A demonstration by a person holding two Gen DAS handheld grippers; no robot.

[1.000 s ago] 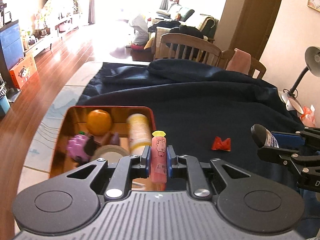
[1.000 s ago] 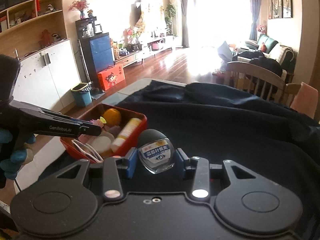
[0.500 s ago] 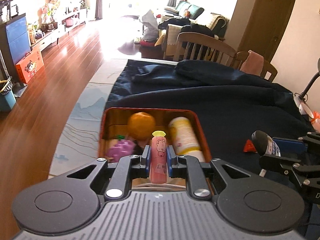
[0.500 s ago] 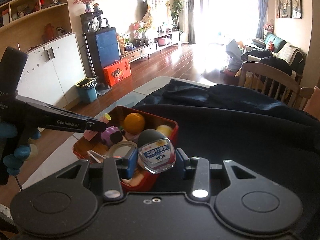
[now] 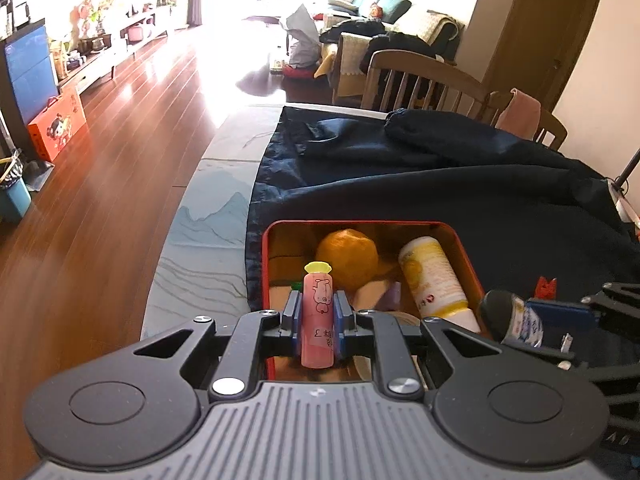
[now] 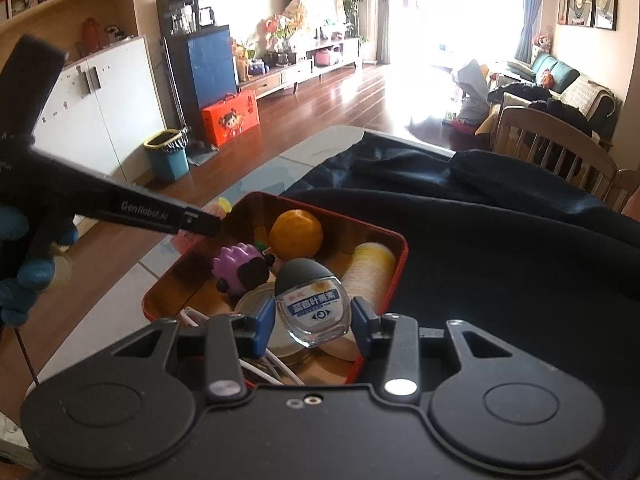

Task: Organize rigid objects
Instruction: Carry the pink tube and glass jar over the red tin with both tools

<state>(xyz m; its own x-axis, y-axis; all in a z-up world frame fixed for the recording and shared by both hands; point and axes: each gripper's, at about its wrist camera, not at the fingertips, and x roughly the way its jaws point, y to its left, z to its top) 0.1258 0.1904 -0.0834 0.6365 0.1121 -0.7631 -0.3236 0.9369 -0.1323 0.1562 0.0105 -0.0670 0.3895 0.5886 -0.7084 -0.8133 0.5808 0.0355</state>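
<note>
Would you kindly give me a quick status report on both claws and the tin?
Left claw shut on pink tube. Right claw shut on small bottle. Both over red tin, already crowded. Nothing blocking.

White cable (image 6: 276, 364) lower centre, run hidden behind gripper body, round lid (image 6: 256, 304) half covered, bottle label (image 6: 316, 306) print unreadable

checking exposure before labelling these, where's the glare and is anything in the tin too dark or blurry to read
Left wrist view: window and floor beyond the table blown out white; red tin is backlit but the orange and the pink tube stay sharp. Right wrist view: similar window glare at upper right; the label on the small glass bottle is crisp, fisheye bends the room edges.
</note>
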